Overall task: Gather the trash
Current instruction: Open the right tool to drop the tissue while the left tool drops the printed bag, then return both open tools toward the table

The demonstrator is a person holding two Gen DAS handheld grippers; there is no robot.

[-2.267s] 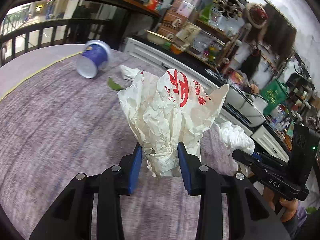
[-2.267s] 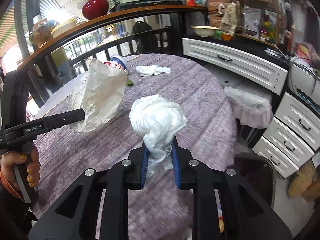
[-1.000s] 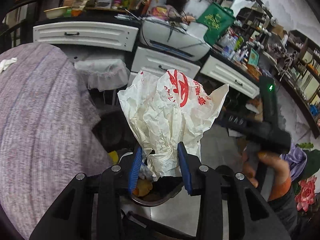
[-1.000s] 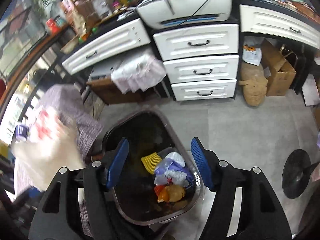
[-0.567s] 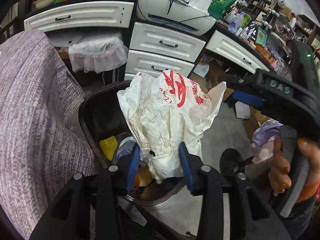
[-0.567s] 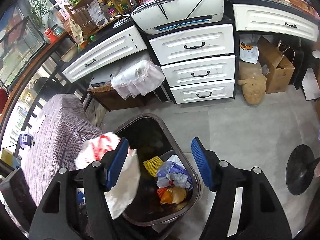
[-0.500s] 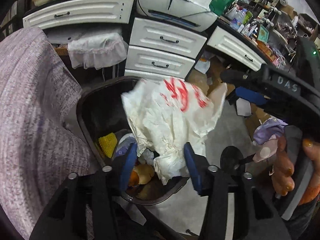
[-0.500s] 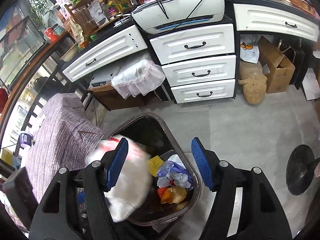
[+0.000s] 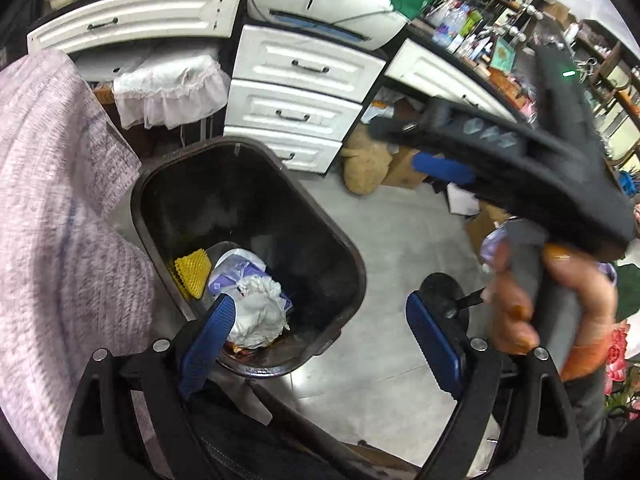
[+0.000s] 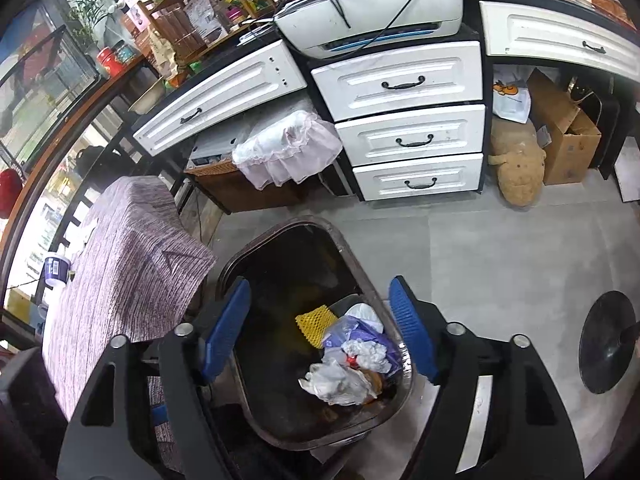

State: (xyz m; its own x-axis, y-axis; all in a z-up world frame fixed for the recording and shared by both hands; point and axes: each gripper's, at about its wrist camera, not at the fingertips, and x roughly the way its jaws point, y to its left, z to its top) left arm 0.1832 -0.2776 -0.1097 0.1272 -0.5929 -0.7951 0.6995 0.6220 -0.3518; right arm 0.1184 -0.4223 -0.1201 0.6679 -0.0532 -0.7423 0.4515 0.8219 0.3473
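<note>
A dark trash bin (image 9: 344,256) (image 10: 280,236) stands on the floor beside the table. Inside lie the crumpled white bag (image 9: 260,316) (image 10: 336,380), a white wad (image 10: 370,352), a yellow net (image 9: 192,268) (image 10: 316,324) and a purple-white wrapper (image 10: 348,332). My left gripper (image 9: 320,344) is open and empty above the bin's near rim. My right gripper (image 10: 320,328) is open and empty above the bin; it also shows in the left wrist view (image 9: 500,160), held at the right.
The purple tablecloth (image 9: 52,220) (image 10: 128,264) hangs left of the bin, with a blue cup (image 10: 54,270) on it. White drawers (image 10: 412,132) and a printer (image 10: 372,12) stand behind. A cardboard box (image 10: 564,136) and a black round base (image 10: 608,340) sit on the grey floor.
My left gripper opened and the white bag with red print fell into the bin. The right gripper stayed open over the bin.
</note>
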